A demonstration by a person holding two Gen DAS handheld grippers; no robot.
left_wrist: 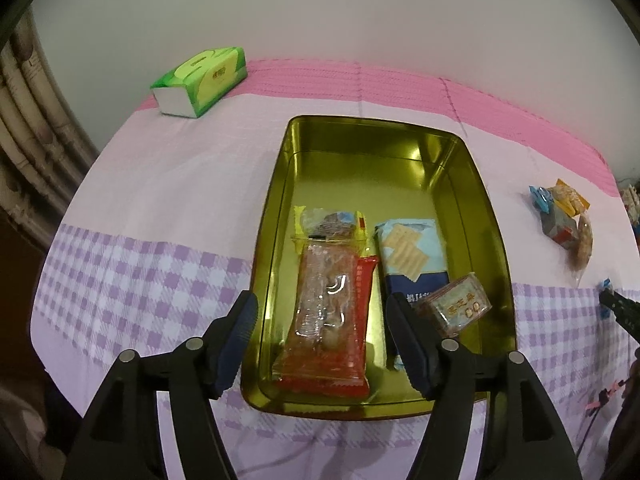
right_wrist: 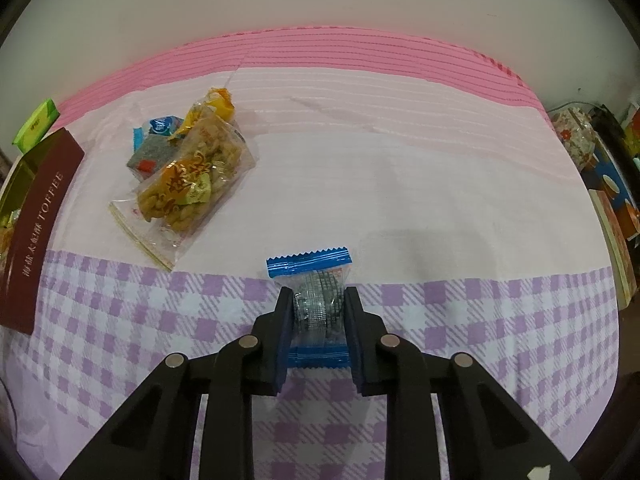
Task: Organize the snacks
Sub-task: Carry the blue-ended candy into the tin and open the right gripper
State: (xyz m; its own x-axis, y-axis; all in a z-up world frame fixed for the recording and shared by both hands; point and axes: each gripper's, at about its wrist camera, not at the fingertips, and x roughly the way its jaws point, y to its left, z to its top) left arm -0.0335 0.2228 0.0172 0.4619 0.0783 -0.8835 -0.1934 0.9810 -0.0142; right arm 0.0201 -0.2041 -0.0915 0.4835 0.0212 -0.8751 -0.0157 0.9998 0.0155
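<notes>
The right hand-held gripper (right_wrist: 318, 308) is clamped on a clear candy wrapper with blue ends (right_wrist: 316, 300), its 2 pads pressing the wrapper's middle from either side while the packet lies on the checked part of the tablecloth (right_wrist: 400, 200) covering the desk. Well apart, up and to the left, a loose pile of snacks (right_wrist: 188, 172) lies on the pale band of the cloth, with a clear bag of fried twists on top. The left hand-held gripper (left_wrist: 320, 328) hangs over the near end of the gold tin (left_wrist: 280, 184), jaws parted at a moderate width with nothing between the pads. Inside the tin, a red-edged clear packet (left_wrist: 328, 320) lies lengthwise, its far end overlapping a yellow-edged packet (left_wrist: 328, 224). Beside them lies a blue cracker pack (left_wrist: 412, 252), and a small clear box with a gold label (left_wrist: 460, 304) rests on the pack's near end. A green tissue pack (left_wrist: 200, 80) sits near the desk's far left corner. The tin's dark red side reads TOFFEE.
</notes>
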